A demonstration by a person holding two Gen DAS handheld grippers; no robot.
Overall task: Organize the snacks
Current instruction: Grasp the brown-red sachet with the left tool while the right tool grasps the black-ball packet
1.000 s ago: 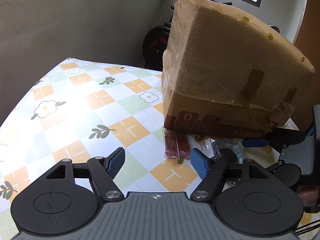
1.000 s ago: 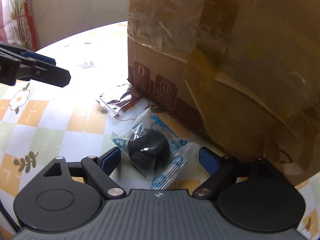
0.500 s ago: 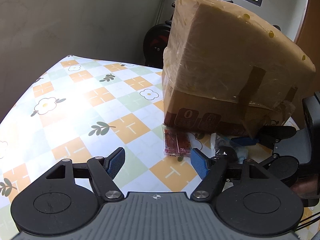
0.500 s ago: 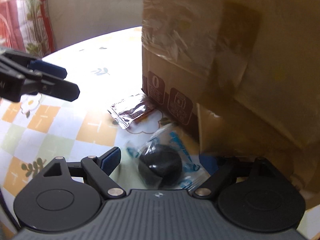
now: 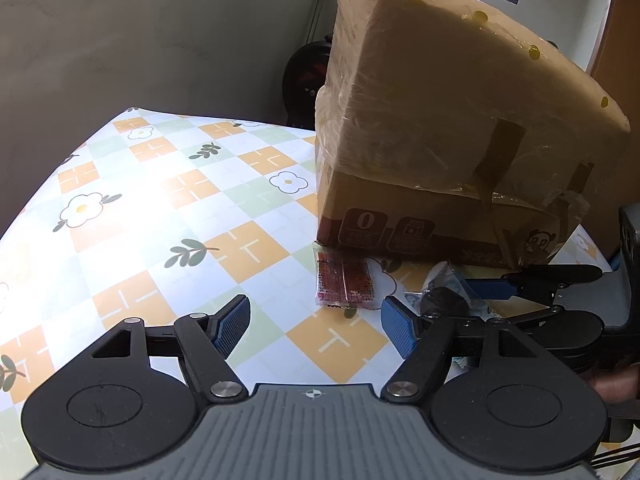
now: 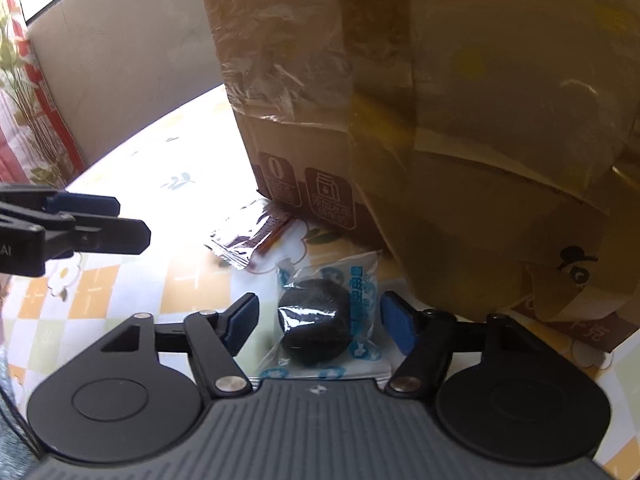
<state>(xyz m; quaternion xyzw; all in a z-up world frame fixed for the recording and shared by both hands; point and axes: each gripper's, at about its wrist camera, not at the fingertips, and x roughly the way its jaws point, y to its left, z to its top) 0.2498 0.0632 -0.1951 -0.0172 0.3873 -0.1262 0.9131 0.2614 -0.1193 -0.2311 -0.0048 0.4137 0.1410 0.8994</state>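
While my right tool (image 6: 318, 320) is closing around the wrapped dark snack (image 6: 316, 322) beside the box (image 6: 460, 140), pads seemingly not yet touching, my left tool (image 5: 316, 326) hangs open and empty; both packets, including the red 1 (image 5: 345, 283), remain unsorted on the surface (image 5: 168, 208).

Left tongs (image 5: 316, 326) spread wide, angled downward, right tongs (image 6: 318, 322) angled downward, jaws closing

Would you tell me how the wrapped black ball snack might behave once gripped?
The ball snack sits between the closing right gripper pads. Its glossy crinkled wrapper will probably slide and crumple. The round shape may squirt out or roll.
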